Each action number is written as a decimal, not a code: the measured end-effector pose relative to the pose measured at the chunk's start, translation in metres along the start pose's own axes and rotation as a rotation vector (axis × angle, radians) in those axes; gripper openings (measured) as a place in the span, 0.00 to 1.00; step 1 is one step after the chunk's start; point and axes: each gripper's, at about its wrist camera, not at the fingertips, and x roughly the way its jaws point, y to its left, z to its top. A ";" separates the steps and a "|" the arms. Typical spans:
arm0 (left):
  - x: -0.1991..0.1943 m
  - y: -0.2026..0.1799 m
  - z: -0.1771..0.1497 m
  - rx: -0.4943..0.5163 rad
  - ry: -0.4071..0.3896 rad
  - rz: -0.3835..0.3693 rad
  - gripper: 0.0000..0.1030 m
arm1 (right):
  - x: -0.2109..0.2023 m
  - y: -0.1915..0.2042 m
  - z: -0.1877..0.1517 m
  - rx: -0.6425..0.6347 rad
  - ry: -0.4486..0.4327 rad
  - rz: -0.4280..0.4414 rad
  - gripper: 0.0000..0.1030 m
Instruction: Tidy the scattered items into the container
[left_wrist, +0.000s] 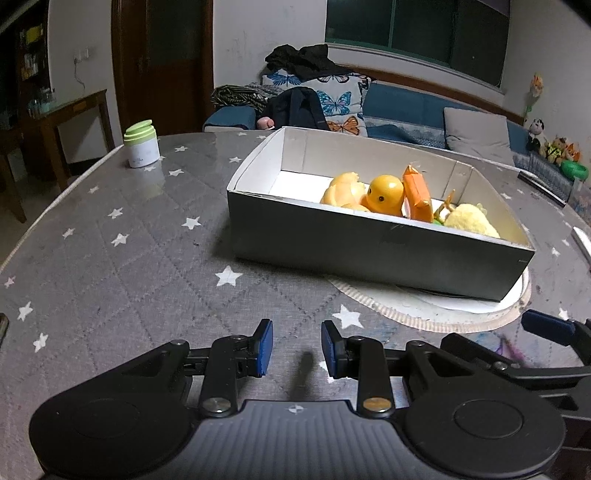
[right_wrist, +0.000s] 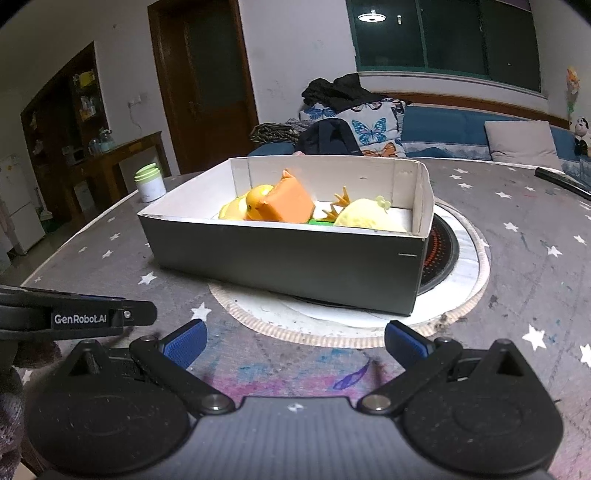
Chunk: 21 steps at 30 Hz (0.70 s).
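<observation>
A grey cardboard box (left_wrist: 369, 251) (right_wrist: 280, 258) with white inner walls stands on the table ahead of both grippers. Inside lie a round yellow toy duck (left_wrist: 386, 194) (right_wrist: 256, 201), an orange packet (left_wrist: 417, 194) (right_wrist: 290, 203), a pale yellow plush (left_wrist: 471, 221) (right_wrist: 365, 218) and a yellow-orange toy (left_wrist: 341, 190). My left gripper (left_wrist: 296, 349) hovers over the cloth short of the box, jaws apart with nothing between them. My right gripper (right_wrist: 293, 341) stands wide open and empty near the box's front wall.
A white jar with a green lid (left_wrist: 142, 146) (right_wrist: 149, 182) stands at the far left of the star-patterned table (left_wrist: 129, 258). The box rests on a round white hob plate (right_wrist: 461, 266). A dark remote (right_wrist: 561, 181) lies at the far right. A sofa lies beyond.
</observation>
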 end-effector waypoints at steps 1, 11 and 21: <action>0.001 0.000 0.000 0.001 0.002 0.003 0.30 | 0.001 -0.001 0.000 0.002 0.002 -0.001 1.00; 0.006 -0.001 -0.002 0.001 0.020 0.017 0.30 | 0.004 -0.001 0.000 0.004 0.013 -0.004 1.00; 0.007 0.000 -0.002 0.000 0.026 0.025 0.30 | 0.006 0.001 0.002 0.006 0.019 -0.003 1.00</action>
